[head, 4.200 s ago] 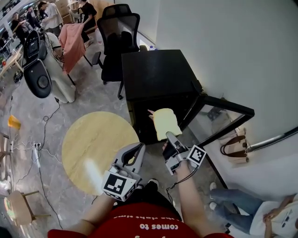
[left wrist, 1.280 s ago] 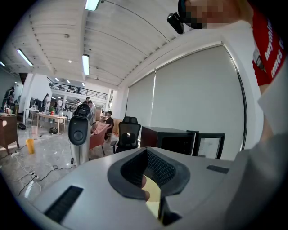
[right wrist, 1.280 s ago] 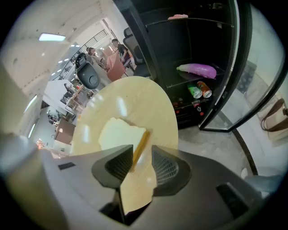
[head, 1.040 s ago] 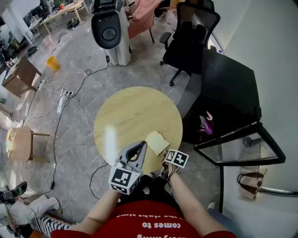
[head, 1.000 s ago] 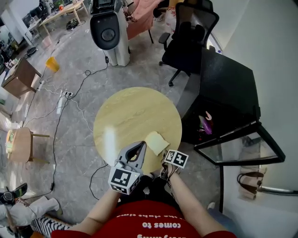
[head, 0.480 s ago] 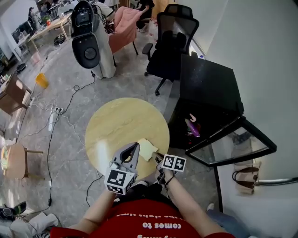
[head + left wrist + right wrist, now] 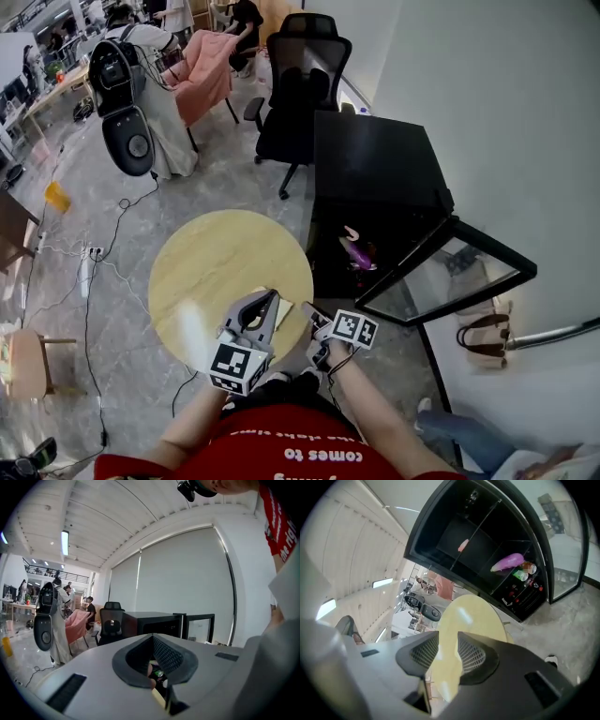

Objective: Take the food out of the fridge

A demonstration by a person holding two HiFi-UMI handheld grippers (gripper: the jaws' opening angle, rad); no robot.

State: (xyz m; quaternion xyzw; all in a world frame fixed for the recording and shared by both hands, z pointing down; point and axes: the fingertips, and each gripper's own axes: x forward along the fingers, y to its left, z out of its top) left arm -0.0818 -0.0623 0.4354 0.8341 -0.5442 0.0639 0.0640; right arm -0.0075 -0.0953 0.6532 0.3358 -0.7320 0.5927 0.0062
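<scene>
We see the black fridge (image 7: 375,169) with its glass door (image 7: 450,272) swung wide open. Inside the fridge lies a long purple thing (image 7: 508,562). A small pink thing (image 7: 462,544) sits close to it, deeper in. There are some small bottles next to the purple thing, but they are too tiny for us to tell what they are.

The slice of bread (image 7: 446,667) is out of the fridge. It is in front of the open fridge, by the edge of the round yellow worktop (image 7: 216,272) that stands just beside the fridge. The right tool (image 7: 447,654) is holding the slice. Its 2 jaws press on the bread from both sides, and the slice stands up on its edge between them. This tool points toward the open fridge.

The left tool (image 7: 153,663) is on the far side of the right tool from the fridge, just beside it. Its 2 jaws are pulled in close together, and nothing is between them.

A black chair (image 7: 300,84) stands behind the fridge. A brown bag (image 7: 483,333) sits on the floor near the fridge door.
</scene>
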